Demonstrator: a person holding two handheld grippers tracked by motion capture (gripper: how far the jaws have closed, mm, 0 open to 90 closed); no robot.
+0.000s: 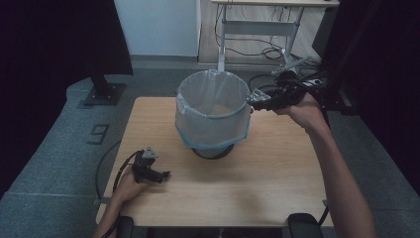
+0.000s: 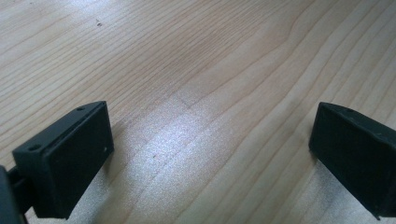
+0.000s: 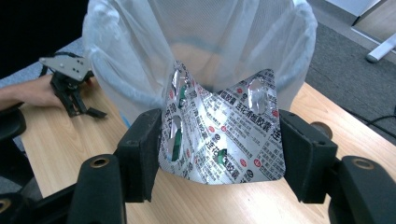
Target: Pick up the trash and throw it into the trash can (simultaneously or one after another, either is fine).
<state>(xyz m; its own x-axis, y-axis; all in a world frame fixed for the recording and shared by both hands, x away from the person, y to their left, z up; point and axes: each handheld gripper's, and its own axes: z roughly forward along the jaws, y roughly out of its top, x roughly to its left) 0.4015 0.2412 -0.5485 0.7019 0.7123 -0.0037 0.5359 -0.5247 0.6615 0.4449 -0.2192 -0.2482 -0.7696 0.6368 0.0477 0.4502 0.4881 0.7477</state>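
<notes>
Blister pack (image 3: pixel 224 140) pinched between right gripper (image 3: pixel 219 154) jaws, bent

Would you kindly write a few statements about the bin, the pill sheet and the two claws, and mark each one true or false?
1. The right claw is shut on a foil blister pack. True.
2. The blister pack lies flat on the table. False: it is held up beside the bin's rim.
3. The bin has a pale liner bag. True.
4. The left claw grips a pen. False: its jaws stand open over bare wood.
</notes>
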